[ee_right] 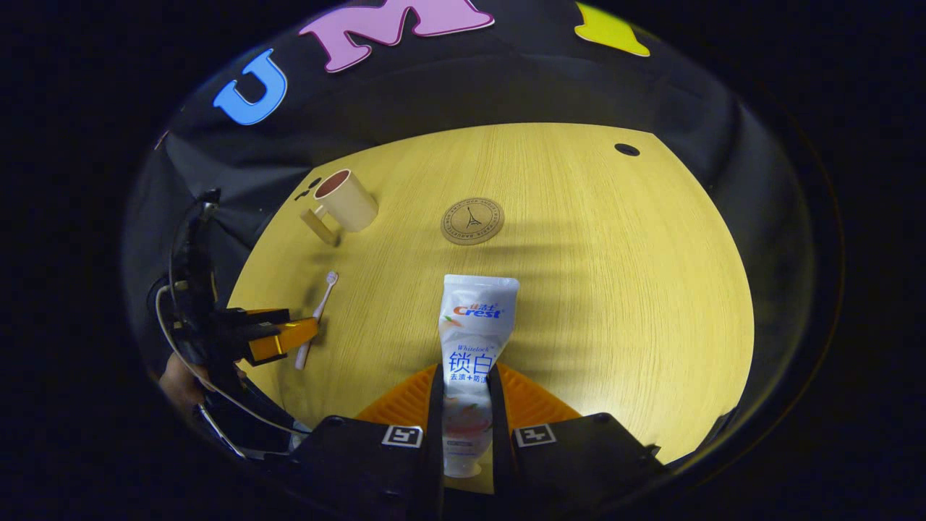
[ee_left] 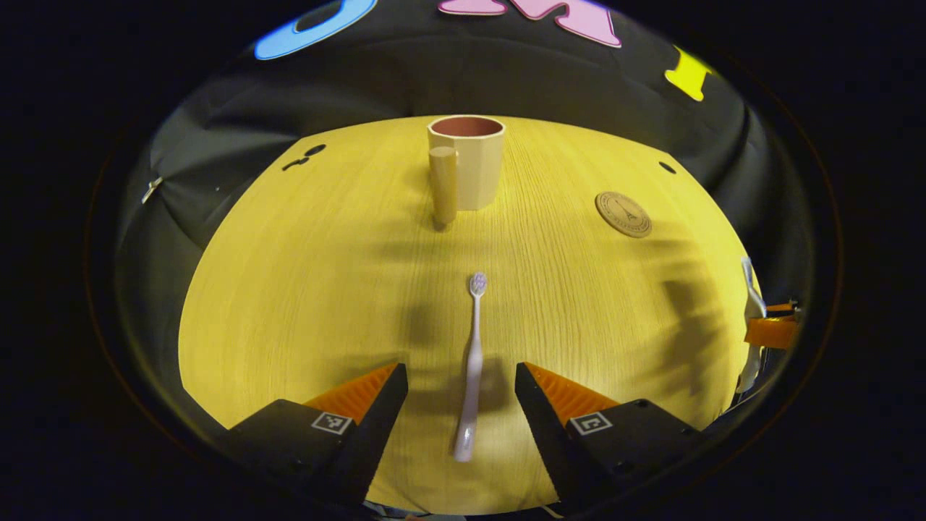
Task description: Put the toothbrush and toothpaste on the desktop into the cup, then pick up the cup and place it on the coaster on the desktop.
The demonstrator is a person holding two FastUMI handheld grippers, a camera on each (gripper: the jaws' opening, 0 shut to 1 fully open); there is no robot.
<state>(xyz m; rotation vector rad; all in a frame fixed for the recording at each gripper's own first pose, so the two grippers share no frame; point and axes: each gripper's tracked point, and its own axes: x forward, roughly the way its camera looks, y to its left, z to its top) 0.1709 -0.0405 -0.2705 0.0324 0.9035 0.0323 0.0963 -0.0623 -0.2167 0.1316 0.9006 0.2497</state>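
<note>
Pinching one soft, flat-ended toothpaste tube (ee_right: 472, 340) between both fingers, the right gripper (ee_right: 466, 394) holds it above the wood-grain desktop (ee_right: 615, 289), crimped end pointing at the single round, disc-shaped coaster (ee_right: 472, 221). Left gripper (ee_left: 461, 387), jaws spread wide, straddles the one slim plastic toothbrush (ee_left: 472, 365) lying flat, bristle head toward the cup (ee_left: 469, 163). One cup, smooth and faceted with a cylindrical handle, stands upright at the far edge, well apart from the coaster.

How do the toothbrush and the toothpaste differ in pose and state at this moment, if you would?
The toothbrush lies flat on the desktop between the open left gripper fingers, ungripped; the toothpaste is clamped in the right gripper. The toothbrush is thin, the toothpaste broad and flat. Neither is in the cup yet.
</note>
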